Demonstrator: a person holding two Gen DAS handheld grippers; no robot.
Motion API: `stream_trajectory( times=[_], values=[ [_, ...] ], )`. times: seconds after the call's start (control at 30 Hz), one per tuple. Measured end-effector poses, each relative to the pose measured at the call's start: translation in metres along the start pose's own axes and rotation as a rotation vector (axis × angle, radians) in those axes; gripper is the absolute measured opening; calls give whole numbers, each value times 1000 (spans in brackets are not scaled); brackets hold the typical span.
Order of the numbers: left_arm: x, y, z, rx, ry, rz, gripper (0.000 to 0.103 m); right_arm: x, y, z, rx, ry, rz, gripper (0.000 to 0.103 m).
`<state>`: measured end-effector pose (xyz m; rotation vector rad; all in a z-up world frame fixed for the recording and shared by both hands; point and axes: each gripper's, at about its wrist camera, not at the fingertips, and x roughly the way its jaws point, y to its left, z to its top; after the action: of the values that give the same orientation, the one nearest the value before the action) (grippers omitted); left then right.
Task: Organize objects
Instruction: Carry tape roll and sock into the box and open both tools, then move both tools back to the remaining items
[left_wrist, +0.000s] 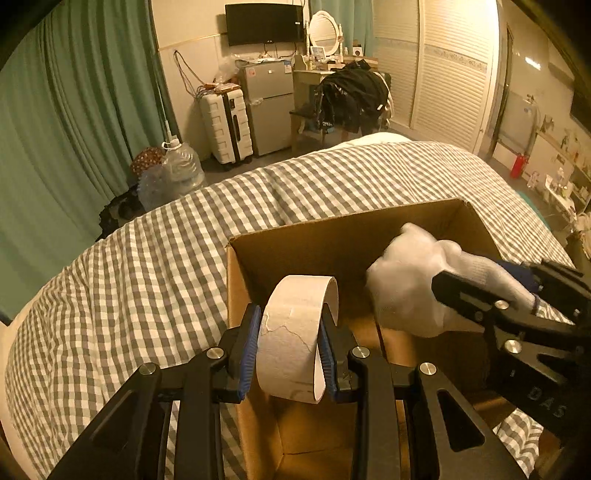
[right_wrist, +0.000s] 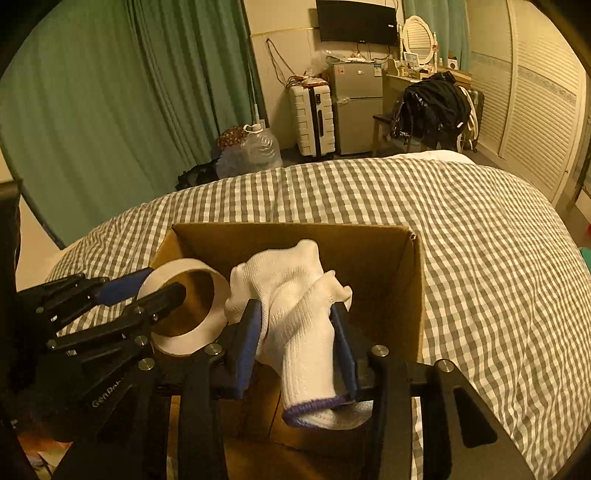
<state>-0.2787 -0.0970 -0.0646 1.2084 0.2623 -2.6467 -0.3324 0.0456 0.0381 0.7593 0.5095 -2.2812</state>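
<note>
An open cardboard box (left_wrist: 332, 225) sits on the checked bedcover. My left gripper (left_wrist: 290, 347) is shut on a roll of white tape (left_wrist: 291, 332), its blue pads against the roll's two flat sides, and it holds the roll over the box's near left part. My right gripper (right_wrist: 297, 332) is shut on a white knitted glove (right_wrist: 295, 295) with a blue-edged cuff, whose fingers stick up over the box's (right_wrist: 295, 229) middle. In the right wrist view the tape roll (right_wrist: 207, 321) and the left gripper (right_wrist: 155, 288) are just left of the glove. The box floor is mostly hidden.
The grey-and-white checked bed (left_wrist: 147, 258) spreads around the box on all sides. Beyond it are green curtains (left_wrist: 74, 110), water bottles (left_wrist: 181, 170), a white suitcase (left_wrist: 227, 125), a small fridge (left_wrist: 269, 107) and a chair piled with black clothes (left_wrist: 351, 96).
</note>
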Motion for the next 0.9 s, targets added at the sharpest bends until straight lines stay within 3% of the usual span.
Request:
stream_trajectory(
  times=[0.07,0.13,0.2,0.3,0.47,0.6,0.9],
  values=[
    [-6,1,3,1,-1,1,39,-8,0,4,-2,-24,6,46],
    [-17,3,4,-9,-15,19,71,-18,2,6,3,-41,4,56],
    [-32,5,4,-21,-41,30,78,-35,1,12,12,-68,-4,60],
    [-57,8,5,-26,-58,41,79,-61,0,20,15,-100,-19,66],
    [-101,10,9,-24,-99,70,87,-113,5,28,-3,-164,-67,86],
    [-142,9,7,-39,-132,79,99,-162,15,28,-20,-210,-91,91],
    [-201,5,-31,-57,-151,95,101,-247,36,6,-78,-256,-115,95]
  ],
)
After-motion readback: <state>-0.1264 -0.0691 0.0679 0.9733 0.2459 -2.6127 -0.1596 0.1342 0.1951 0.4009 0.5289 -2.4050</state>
